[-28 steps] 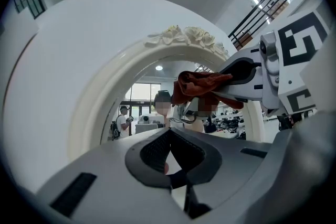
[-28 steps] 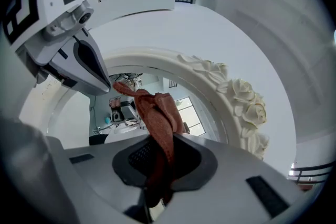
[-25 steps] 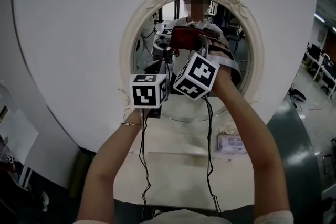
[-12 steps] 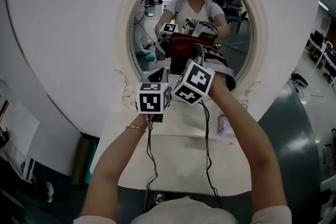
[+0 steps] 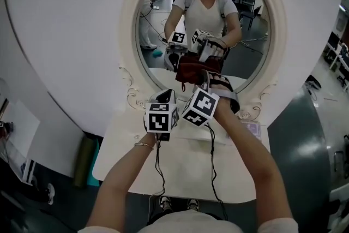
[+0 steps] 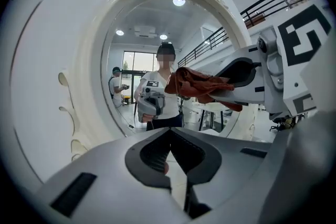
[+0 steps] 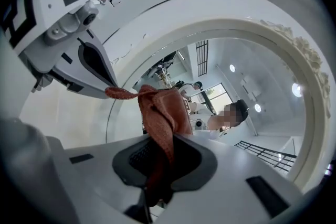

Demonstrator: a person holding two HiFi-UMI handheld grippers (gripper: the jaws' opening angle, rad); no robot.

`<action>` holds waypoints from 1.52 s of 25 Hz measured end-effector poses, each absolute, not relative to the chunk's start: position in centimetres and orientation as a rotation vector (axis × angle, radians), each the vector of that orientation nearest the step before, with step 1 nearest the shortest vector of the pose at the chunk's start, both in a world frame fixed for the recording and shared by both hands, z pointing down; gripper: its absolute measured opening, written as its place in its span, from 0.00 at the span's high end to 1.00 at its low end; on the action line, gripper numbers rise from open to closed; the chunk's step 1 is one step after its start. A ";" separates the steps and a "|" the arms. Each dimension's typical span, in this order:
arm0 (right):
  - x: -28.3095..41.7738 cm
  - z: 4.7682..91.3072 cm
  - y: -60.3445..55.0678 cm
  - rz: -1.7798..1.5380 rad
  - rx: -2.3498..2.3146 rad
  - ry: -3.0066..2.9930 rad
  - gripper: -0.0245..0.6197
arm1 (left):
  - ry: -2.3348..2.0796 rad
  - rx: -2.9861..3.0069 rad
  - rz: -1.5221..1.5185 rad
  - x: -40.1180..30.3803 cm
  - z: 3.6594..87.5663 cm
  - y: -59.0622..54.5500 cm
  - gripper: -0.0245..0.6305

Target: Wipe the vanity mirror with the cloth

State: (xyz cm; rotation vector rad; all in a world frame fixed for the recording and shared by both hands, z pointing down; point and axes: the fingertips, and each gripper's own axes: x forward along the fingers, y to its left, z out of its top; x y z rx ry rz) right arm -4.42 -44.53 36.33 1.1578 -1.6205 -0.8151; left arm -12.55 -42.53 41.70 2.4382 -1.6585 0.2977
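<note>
— White surface (image 5: 185, 172) lies nearest you, bare between your forearms apart from two cables. Above it, your left tongs (image 6: 170, 162) are closed with nothing in them, just left of the right ones.

— And my right?

— Your right tongs (image 7: 157, 165) are clamped on the cloth (image 7: 160, 113), which stands up out of them in a bunch. Its far end seems to be against the glass, low and near the middle of the vanity mirror (image 5: 203, 19), just above the bottom of the frame. I can't tell how firmly it touches.

— So where am I in the job?

— I'd say mid-wipe, on the lower part. Most of the glass lies above the cloth and to either side of it. Your next stroke probably needs to travel up or sideways, with the bunch pressed flatter and your left tongs held off the frame.

— How does the cloth look?

— Rust-red, coarse weave, crumpled into folds, one tail trailing toward your left tongs. It looks limp, so it should flatten under pressure.
</note>
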 end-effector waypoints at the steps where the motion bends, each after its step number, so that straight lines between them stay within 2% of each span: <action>1: -4.5 37.3 -44.6 -0.805 1.148 -1.622 0.86 | -1.653 2.439 0.312 -12.6 42.5 -42.5 0.95; 23: -5.4 53.8 -44.0 -0.541 0.933 -1.701 0.86 | -1.568 2.319 0.466 -13.9 54.1 -40.5 0.95; 32: -5.4 55.0 -43.7 -0.516 0.901 -1.709 0.86 | -1.585 2.306 0.480 -14.8 54.0 -40.5 0.95; 38: -5.8 51.3 -42.8 -0.477 0.907 -1.786 0.86 | -1.588 2.340 0.422 -14.7 49.6 -41.3 0.95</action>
